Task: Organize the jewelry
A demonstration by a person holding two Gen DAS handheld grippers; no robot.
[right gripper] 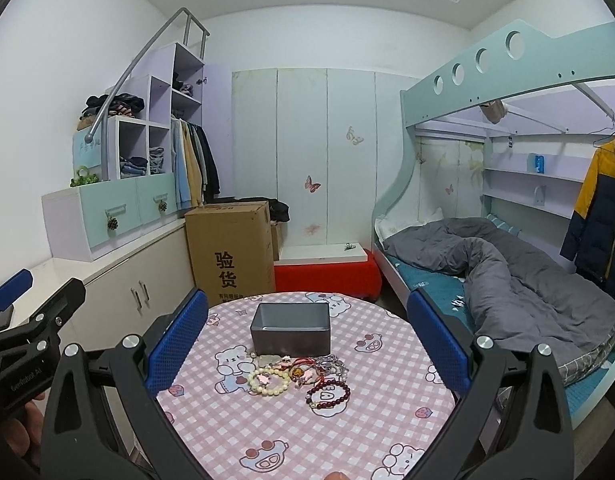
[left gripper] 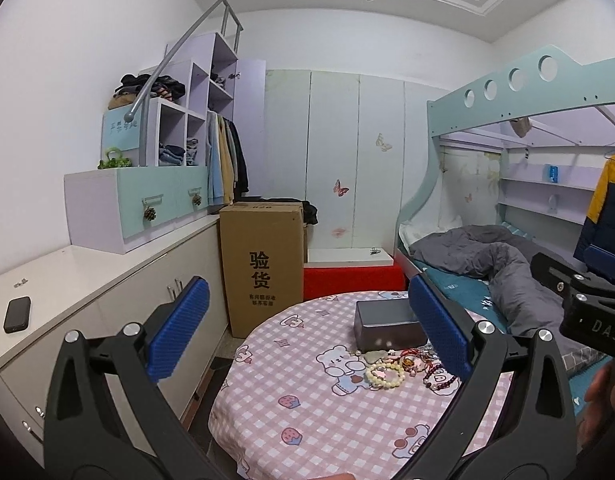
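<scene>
A round table with a pink checked cloth (right gripper: 327,440) holds an open grey metal box (right gripper: 291,326), which also shows in the left wrist view (left gripper: 387,324). In front of the box lies a heap of jewelry: a cream bead bracelet (right gripper: 268,380), a dark red bead bracelet (right gripper: 328,394), red cords and silver pieces (right gripper: 327,364). The cream bracelet also shows in the left wrist view (left gripper: 385,374). My left gripper (left gripper: 307,332) is open and empty, above the table's left side. My right gripper (right gripper: 307,340) is open and empty, framing the box and the heap from above.
A cardboard box (right gripper: 231,248) and a red stool with a white top (right gripper: 327,268) stand behind the table. A low cabinet (left gripper: 87,280) with a black phone (left gripper: 17,314) runs along the left. A bunk bed with a grey duvet (right gripper: 507,272) is on the right.
</scene>
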